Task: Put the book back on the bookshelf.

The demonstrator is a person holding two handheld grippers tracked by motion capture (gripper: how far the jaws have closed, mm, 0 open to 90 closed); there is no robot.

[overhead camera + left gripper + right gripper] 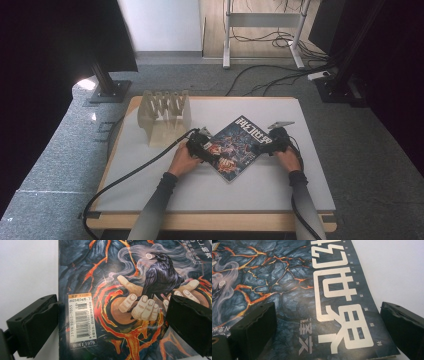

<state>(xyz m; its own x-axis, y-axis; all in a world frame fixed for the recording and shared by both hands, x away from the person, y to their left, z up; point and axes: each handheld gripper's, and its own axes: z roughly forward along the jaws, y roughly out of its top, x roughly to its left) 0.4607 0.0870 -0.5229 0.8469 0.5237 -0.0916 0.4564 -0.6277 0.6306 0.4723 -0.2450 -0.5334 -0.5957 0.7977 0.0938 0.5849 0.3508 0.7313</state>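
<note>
High view: the bench (150, 190), white-topped with a wooden rim, carries a magazine (239, 146) lying flat and turned diamond-wise near its middle. A pale wooden slotted rack (165, 116) stands near the far left corner. The left tongs (206, 150) sit at the magazine's left edge, jaws spread wide; in the left gripper view one jaw is over bare bench, the other over the cover, beside the barcode label (81, 320). The right tongs (264, 147) are at the magazine's right edge, likewise released, straddling the corner with the large pale title characters (339, 302).
</note>
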